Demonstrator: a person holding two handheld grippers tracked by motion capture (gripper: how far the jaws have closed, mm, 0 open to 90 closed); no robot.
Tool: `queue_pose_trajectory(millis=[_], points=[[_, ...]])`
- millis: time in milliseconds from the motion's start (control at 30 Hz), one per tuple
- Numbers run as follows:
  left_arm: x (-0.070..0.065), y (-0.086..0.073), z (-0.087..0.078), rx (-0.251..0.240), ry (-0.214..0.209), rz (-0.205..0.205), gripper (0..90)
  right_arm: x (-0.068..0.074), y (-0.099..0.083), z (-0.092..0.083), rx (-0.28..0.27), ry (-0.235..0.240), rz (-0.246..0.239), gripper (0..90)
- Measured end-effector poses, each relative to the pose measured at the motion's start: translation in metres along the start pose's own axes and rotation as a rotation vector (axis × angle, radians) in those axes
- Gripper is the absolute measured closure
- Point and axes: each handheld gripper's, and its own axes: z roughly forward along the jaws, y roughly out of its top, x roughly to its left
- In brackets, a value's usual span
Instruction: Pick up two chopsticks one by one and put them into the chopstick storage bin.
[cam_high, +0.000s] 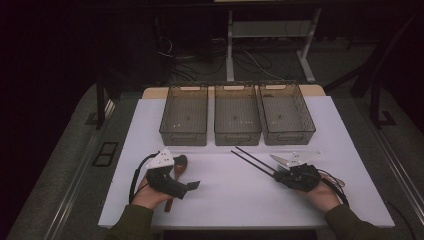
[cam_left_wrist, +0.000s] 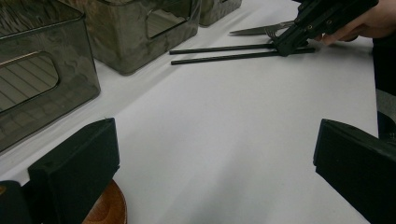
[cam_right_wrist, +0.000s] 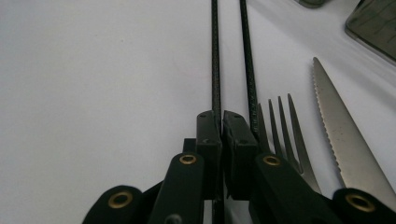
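Two black chopsticks (cam_high: 252, 159) lie side by side on the white table (cam_high: 225, 200), pointing toward the bins. My right gripper (cam_right_wrist: 222, 116) is shut on the near end of the left chopstick (cam_right_wrist: 215, 70). The other chopstick (cam_right_wrist: 247, 70) runs just outside its right jaw. A metal fork (cam_right_wrist: 286, 135) and a serrated knife (cam_right_wrist: 341, 135) lie right beside that gripper. My left gripper (cam_left_wrist: 215, 177) rests at the table's left with its jaws wide open and nothing between them. A wooden spoon (cam_high: 179, 165) lies under it, its bowl (cam_left_wrist: 109, 210) by the left jaw.
Three smoky transparent bins (cam_high: 184, 117) (cam_high: 237, 117) (cam_high: 286, 115) stand in a row at the back of the table. In the left gripper view the right gripper (cam_left_wrist: 285, 46) appears far off, on the chopsticks (cam_left_wrist: 219, 52). Dark floor and cables lie beyond.
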Motion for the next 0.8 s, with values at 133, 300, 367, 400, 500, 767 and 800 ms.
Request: queue_pose_trajectory(millis=[133, 300, 367, 400, 500, 767, 800], points=[[0.000, 0.000, 0.000, 0.000, 0.000, 0.000, 0.0, -0.001, 0.001, 0.000, 0.012, 0.007, 0.009, 84.8], [0.000, 0.000, 0.000, 0.001, -0.001, 0.001, 0.0, 0.004, 0.003, 0.000, 0.028, -0.026, -0.015, 84.9], [0.000, 0.000, 0.000, -0.002, -0.002, 0.001, 0.0, 0.004, 0.003, -0.001, 0.020, -0.018, -0.011, 84.9], [0.000, 0.000, 0.000, 0.001, -0.002, 0.002, 0.0, 0.004, 0.003, -0.002, 0.009, -0.009, -0.010, 85.0], [0.000, 0.000, 0.000, 0.001, -0.002, 0.000, 0.0, 0.003, 0.004, -0.005, -0.013, 0.005, 0.007, 84.9], [0.000, 0.000, 0.000, 0.001, -0.003, 0.002, 0.0, 0.000, 0.005, -0.016, -0.075, 0.029, 0.014, 84.9], [0.001, 0.000, 0.000, 0.001, -0.004, 0.006, 0.0, 0.000, 0.006, -0.017, -0.078, 0.029, 0.013, 84.9]])
